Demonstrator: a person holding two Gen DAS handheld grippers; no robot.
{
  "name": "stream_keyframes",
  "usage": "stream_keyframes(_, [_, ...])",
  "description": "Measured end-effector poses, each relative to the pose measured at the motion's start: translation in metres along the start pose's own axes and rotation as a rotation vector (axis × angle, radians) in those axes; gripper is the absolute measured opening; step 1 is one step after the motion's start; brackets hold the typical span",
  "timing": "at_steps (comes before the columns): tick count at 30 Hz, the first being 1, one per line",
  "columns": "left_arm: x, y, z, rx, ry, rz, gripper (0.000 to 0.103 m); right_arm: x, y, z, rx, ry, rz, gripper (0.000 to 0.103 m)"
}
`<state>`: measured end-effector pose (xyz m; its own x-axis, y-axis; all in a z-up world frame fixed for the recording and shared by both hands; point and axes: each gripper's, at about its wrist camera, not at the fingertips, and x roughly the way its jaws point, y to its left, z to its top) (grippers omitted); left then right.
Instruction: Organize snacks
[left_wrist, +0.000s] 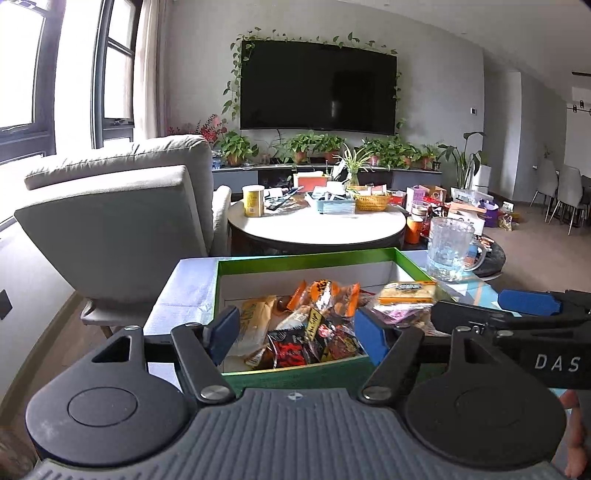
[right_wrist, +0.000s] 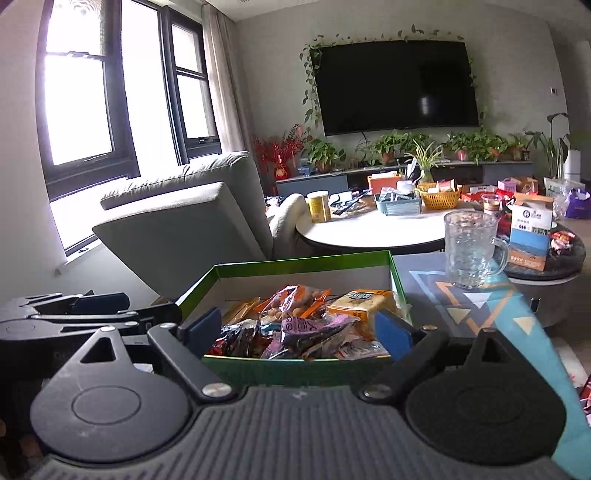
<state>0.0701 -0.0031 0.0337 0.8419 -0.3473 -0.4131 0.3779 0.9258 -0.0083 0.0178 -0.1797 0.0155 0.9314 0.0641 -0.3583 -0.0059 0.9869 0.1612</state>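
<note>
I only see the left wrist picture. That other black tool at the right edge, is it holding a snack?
Observer: No. In the right wrist view, the right gripper has its pads apart with nothing pinched between them. The snack box sits ahead of them.
Visitor: What is the glass mug standing on? I mostly see glare there.
Observer: The glass mug stands on a dark mat patterned with orange, cream and teal triangles.

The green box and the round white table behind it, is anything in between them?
Nothing sits there. In the left wrist view, the green box rim gives way to a gap of floor and shadow, then the round white table edge.
</note>
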Motion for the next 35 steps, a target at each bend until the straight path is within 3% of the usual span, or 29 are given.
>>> stream_keyframes(11, [-0.009,-0.008,-0.005,-0.006,0.039,0.039,0.066,-0.016,0.002,-0.006,0.005,-0.023,-0.035,0.04])
stream_keyframes(35, [-0.004,-0.004,-0.013,-0.026,0.074,0.037,0.066,-0.013,0.004,-0.011,0.019,0.0,-0.049,0.041])
